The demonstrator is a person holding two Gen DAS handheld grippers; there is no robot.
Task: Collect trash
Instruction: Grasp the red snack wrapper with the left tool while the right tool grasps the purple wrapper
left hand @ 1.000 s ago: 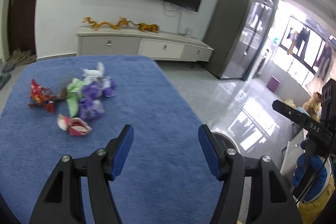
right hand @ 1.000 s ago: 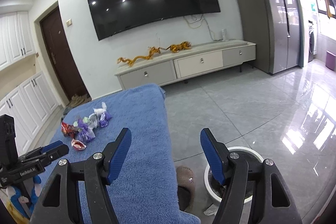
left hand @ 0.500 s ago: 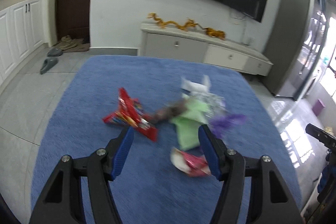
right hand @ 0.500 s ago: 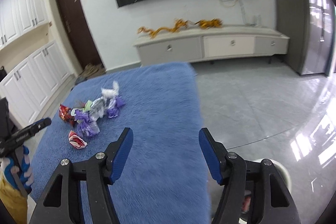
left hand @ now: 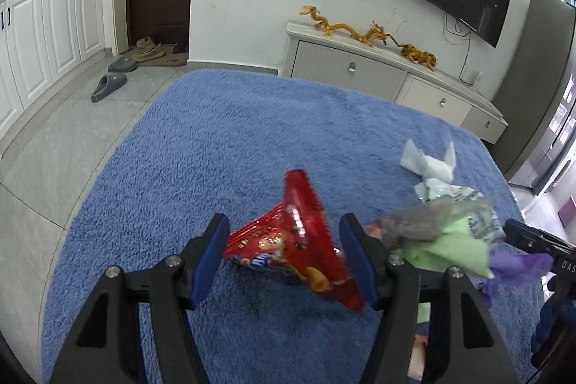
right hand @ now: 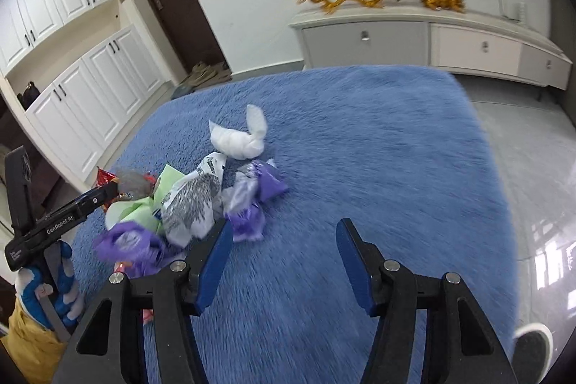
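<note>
Trash lies in a pile on a blue plush cover (left hand: 216, 150). A red snack wrapper (left hand: 291, 247) sits between the blue pads of my left gripper (left hand: 284, 254), which is open; I see no pad pressing on it. To its right lie a green wrapper (left hand: 450, 247), a grey crumpled bag (left hand: 414, 222) and a white tissue (left hand: 428, 164). My right gripper (right hand: 284, 261) hovers over bare cover with its jaws closing and nothing between them. A purple wrapper (right hand: 248, 222) lies just past its left finger, beside a printed grey-white bag (right hand: 194, 200).
A person's gloved hand (right hand: 54, 283) holds the left gripper's handle. The cover's right edge drops to a tiled floor, where a white bin rim (right hand: 532, 330) shows. A low TV cabinet (right hand: 432, 38) stands behind. Slippers (left hand: 108, 85) lie on the floor at the left.
Both grippers swung left and down towards the pile. The red wrapper now sits between the left jaws. The right jaws have narrowed a little.
</note>
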